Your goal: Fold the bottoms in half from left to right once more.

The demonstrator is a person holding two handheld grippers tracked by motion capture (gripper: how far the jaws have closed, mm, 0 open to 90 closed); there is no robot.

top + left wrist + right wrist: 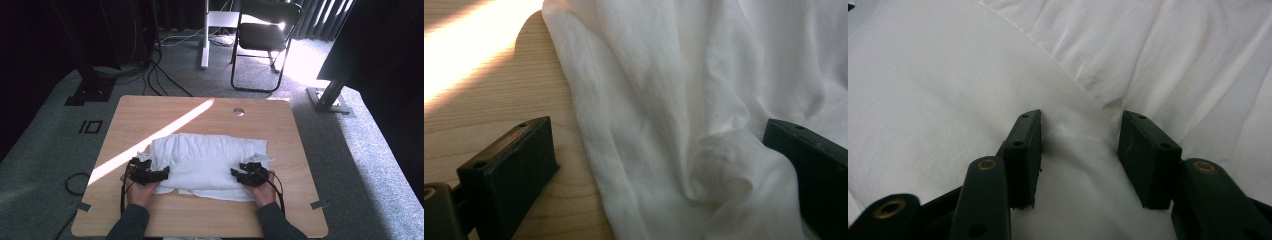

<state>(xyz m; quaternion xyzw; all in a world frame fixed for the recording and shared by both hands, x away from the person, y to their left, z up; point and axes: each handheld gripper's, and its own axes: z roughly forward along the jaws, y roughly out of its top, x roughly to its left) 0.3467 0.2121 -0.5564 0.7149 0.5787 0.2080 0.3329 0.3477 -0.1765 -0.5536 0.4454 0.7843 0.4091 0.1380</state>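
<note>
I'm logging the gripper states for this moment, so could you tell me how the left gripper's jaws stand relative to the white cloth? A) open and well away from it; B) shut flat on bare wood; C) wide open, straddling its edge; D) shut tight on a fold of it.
C: in the left gripper view the left gripper has its jaws spread wide, with the edge of the white cloth lying between them on the table.
</note>
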